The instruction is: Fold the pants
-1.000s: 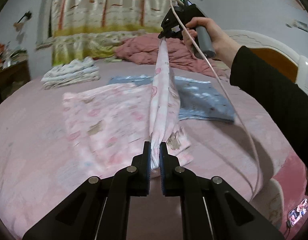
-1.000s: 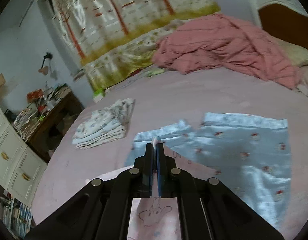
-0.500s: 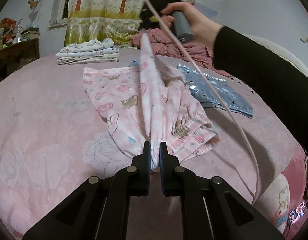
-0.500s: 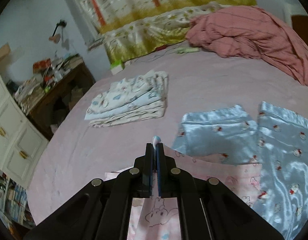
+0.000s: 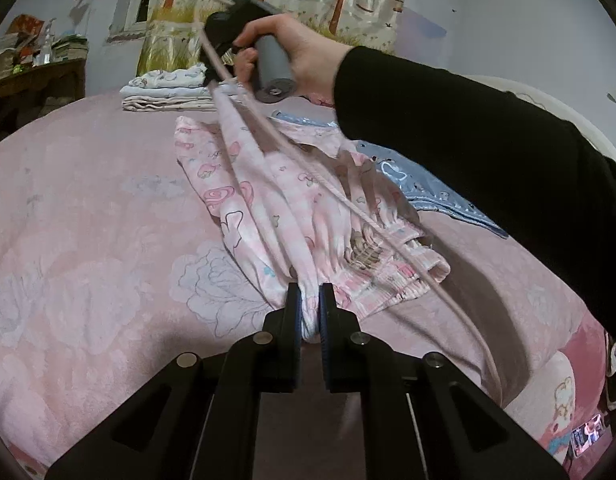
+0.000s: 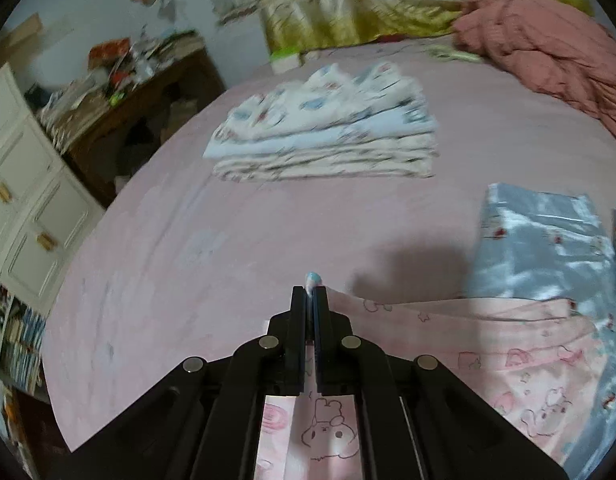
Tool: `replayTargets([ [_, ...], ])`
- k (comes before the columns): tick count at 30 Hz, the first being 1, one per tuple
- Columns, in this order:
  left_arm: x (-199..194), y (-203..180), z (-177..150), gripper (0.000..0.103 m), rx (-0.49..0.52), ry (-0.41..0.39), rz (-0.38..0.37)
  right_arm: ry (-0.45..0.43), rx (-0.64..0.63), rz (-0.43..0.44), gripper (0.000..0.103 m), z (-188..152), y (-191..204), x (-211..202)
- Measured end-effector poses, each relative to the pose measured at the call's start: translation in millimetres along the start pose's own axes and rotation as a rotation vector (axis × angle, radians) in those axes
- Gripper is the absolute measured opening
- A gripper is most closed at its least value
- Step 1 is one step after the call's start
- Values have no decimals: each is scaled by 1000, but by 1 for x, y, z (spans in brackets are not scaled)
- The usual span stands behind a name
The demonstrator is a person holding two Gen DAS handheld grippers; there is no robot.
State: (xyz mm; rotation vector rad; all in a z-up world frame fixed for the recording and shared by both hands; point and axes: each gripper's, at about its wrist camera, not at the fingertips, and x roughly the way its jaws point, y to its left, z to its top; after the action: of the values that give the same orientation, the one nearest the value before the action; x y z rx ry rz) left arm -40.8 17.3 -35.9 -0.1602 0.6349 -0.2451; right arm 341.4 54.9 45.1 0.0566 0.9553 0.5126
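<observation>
Jaws L (image 5: 308,312) + R (image 6: 311,300): clamped on pink pants (image 5: 268,200) | nearby: blue satin pants (image 6: 539,248), folded stack (image 6: 327,136)

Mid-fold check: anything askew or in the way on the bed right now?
One thing: the right gripper's cable drapes across the pink pants, right over the bunched waistband. The blue satin pants lie partly under them. The folded stack looks tidy.

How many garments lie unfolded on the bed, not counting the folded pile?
2: the pink pants held by both grippers, and a blue satin garment partly under them. Others may be hidden.
</observation>
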Motion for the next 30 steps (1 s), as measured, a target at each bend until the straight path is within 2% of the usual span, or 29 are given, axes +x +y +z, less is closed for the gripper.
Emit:
replayTargets([
  [7, 0, 4, -3, 8, -44, 3, -11, 77, -37, 19, 3, -5, 25, 43],
  [14, -1, -2, -3, 8, -39, 6, 6, 115, -27, 31, 3, -11, 32, 67],
  [17, -2, -3, -3, 8, -44, 8, 4, 131, -12, 68, 2, -12, 37, 75],
  [20, -4, 0, -1, 14, -34, 1, -8, 134, -76, -37, 3, -14, 47, 85],
  [21, -6, 2, 0, 17, -34, -4, -6, 120, -82, -18, 3, -14, 48, 81],
  [23, -9, 8, 0, 29, -37, -18, 2, 69, -91, 48, 3, -15, 48, 62],
  [24, -10, 9, 0, 30, -35, -22, 10, 26, -100, 58, 3, -16, 48, 45],
  [27, -15, 12, 1, 32, -23, -18, 15, -29, -95, 104, 3, -20, 41, -3],
  [30, -27, 9, -2, 43, 30, -30, 37, -96, -74, 144, 3, -30, 29, -57],
])
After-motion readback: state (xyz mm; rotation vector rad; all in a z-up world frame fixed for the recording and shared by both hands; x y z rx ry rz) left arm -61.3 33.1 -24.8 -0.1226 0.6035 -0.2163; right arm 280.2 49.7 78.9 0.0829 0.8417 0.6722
